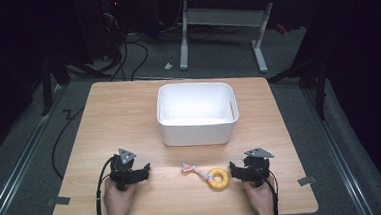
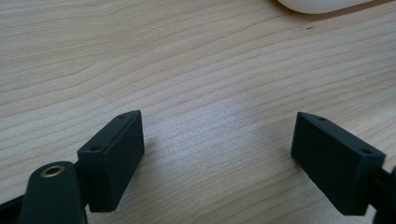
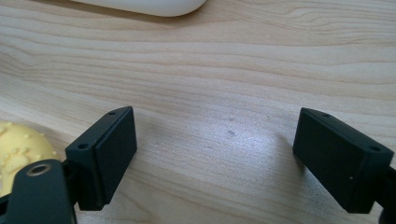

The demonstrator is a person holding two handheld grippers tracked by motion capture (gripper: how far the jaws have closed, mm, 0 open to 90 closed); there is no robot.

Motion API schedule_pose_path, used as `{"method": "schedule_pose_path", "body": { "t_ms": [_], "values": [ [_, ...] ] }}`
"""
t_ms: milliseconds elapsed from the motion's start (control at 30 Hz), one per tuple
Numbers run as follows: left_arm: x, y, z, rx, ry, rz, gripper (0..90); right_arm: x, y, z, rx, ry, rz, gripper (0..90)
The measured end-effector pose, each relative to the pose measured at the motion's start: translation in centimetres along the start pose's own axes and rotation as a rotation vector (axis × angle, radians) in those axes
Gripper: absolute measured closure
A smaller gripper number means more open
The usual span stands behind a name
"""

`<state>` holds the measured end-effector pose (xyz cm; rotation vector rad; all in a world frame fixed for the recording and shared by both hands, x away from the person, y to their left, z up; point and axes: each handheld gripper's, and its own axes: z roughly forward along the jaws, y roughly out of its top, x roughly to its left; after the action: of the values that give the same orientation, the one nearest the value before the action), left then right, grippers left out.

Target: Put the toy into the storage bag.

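Observation:
A yellow ring toy [image 1: 218, 178] with a short coloured rope tail [image 1: 191, 169] lies on the wooden table [image 1: 129, 116] near the front edge. Just right of the ring rests my right gripper [image 1: 238, 170], open, its jaws wide apart over bare wood. In the right gripper view [image 3: 215, 154] the ring [image 3: 18, 149] shows left of the left jaw, outside the gap. My left gripper [image 1: 141, 173] rests at the front left, open as well, with bare wood between its jaws in the left gripper view [image 2: 217, 154].
A white plastic bin [image 1: 197, 113] stands at the table's middle, beyond both grippers; its rounded base shows in both gripper views [image 2: 322, 4] [image 3: 149, 7]. A desk frame [image 1: 223, 20] and cables [image 1: 125, 51] lie on the floor behind the table.

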<state>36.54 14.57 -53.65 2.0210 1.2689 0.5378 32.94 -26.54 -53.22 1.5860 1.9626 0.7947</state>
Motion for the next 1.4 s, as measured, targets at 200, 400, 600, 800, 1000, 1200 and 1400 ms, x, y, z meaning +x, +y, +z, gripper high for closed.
{"method": "schedule_pose_path", "body": {
  "t_ms": [200,400,600,800,1000,1200,1400],
  "values": [
    [0.0,0.0,0.0,0.0,0.0,0.0,17.5,-0.1,-0.1,-0.1,0.001,0.026,-0.03,14.1],
    [0.0,0.0,0.0,0.0,0.0,0.0,17.5,-0.2,-0.1,-0.2,0.001,0.035,-0.038,15.5],
    [0.0,0.0,0.0,0.001,0.0,0.001,17.5,-0.3,0.2,-0.3,0.015,0.041,-0.044,22.3],
    [0.0,0.0,0.0,0.0,0.0,0.0,17.5,-0.4,0.7,-1.1,-0.004,0.057,-0.037,28.6],
    [0.0,0.0,0.0,0.0,0.0,0.0,17.5,-0.9,0.9,-2.2,-0.072,0.11,0.009,33.9],
    [0.0,0.0,0.0,0.0,0.0,0.001,17.5,-0.5,1.5,-3.4,-0.091,0.136,-0.025,36.4],
    [0.0,0.0,0.0,0.0,0.0,0.001,17.5,0.4,2.4,-4.7,-0.1,0.179,-0.08,42.2]
  ]
}}
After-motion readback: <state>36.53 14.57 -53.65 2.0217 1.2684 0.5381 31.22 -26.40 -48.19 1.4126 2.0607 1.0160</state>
